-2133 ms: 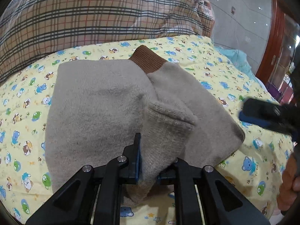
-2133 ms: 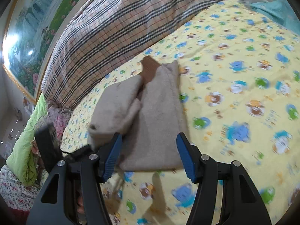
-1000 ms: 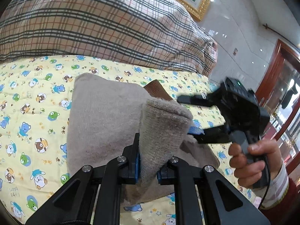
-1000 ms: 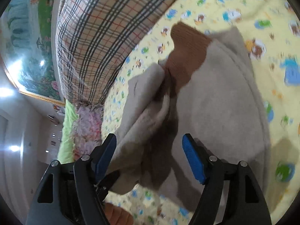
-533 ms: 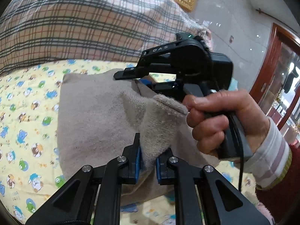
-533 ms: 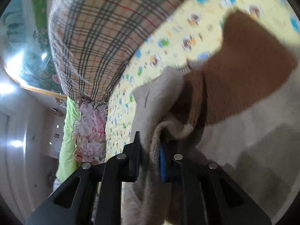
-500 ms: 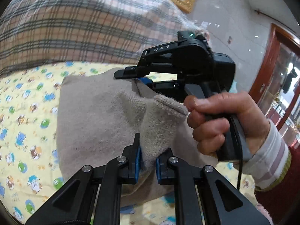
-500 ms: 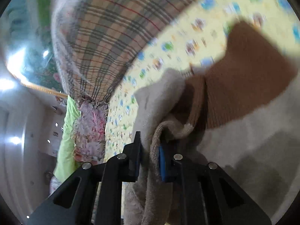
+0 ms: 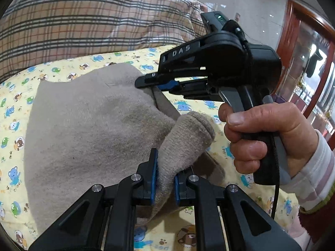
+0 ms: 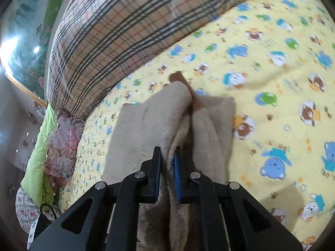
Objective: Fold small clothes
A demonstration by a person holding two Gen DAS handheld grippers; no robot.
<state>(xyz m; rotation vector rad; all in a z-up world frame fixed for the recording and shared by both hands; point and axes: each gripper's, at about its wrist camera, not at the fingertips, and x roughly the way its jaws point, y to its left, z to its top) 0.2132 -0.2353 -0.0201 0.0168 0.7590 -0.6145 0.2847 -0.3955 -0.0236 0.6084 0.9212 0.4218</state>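
Between the left gripper's (image 9: 164,179) blue pads a rolled fold of the beige garment (image 9: 88,129) is pinched, its rounded end sticking up just past the tips. Beyond and right of those jaws, a hand (image 9: 266,133) holds the right gripper (image 9: 146,81), its tips on the garment's far edge. From its own view the right gripper (image 10: 167,163) is clamped on a bunched fold, a brown cuff (image 10: 180,79) peeking ahead. Under everything lies the yellow sheet (image 10: 272,83), with a plaid quilt (image 9: 83,21) farther off

"DAS" on the right gripper (image 9: 146,82) body, partial "bn" print on bedsheet (image 9: 227,152)
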